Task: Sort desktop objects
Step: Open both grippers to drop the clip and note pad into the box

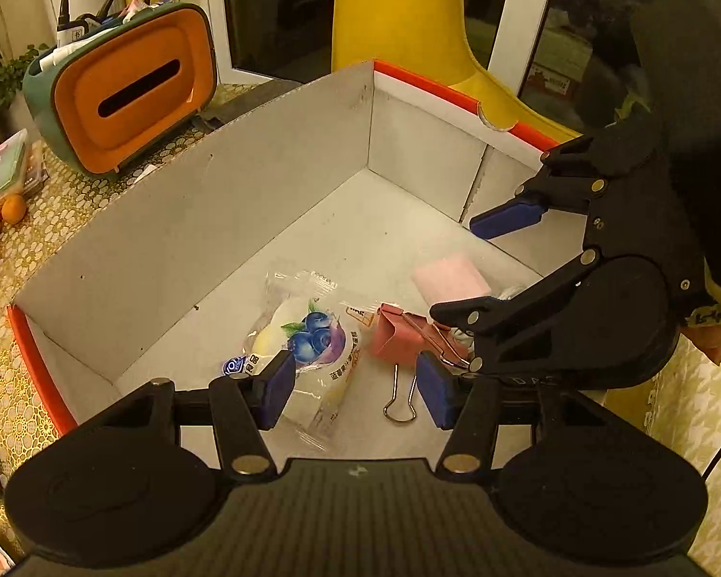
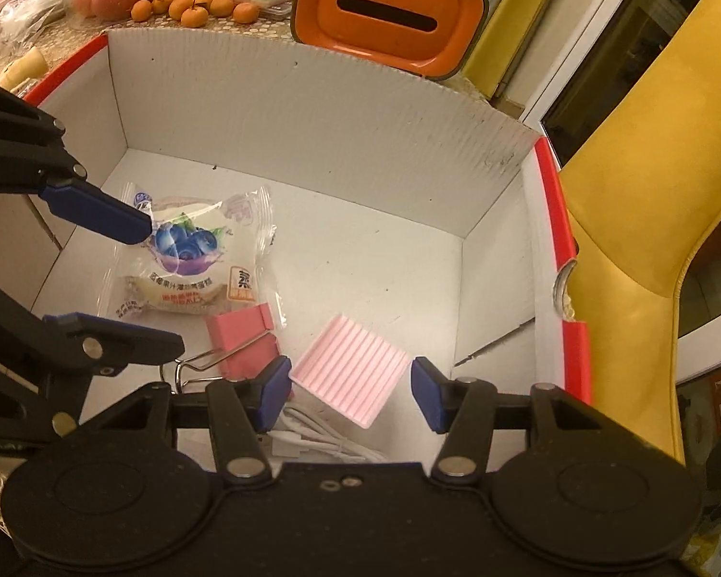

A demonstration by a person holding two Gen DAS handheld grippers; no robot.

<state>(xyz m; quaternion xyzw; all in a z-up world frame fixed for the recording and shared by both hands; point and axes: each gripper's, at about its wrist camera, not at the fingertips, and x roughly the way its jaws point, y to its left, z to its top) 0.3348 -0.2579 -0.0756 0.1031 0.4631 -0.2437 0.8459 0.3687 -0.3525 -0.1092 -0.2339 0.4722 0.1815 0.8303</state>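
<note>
Both grippers hang over an open white cardboard box (image 1: 274,182) with a red rim, standing on a surface (image 1: 5,384) covered in a gold patterned cloth. The left gripper (image 1: 355,387) has its 2 blue fingers (image 1: 276,392) apart, pressing on nothing, with a clear snack packet (image 1: 312,336) printed with blueberries lying on the box floor between and beyond them. Just right of the packet lies a pink binder clip (image 1: 399,332), its wire handle pointing toward the near side. The right gripper (image 2: 353,396) also has its fingers apart and empty, above a ribbed pink pad (image 2: 353,370) and a coiled white cable (image 2: 322,442) at the near edge. Beyond the far wall stands an orange and green tissue box (image 2: 389,14), with tangerines (image 2: 192,7) to its left
</note>
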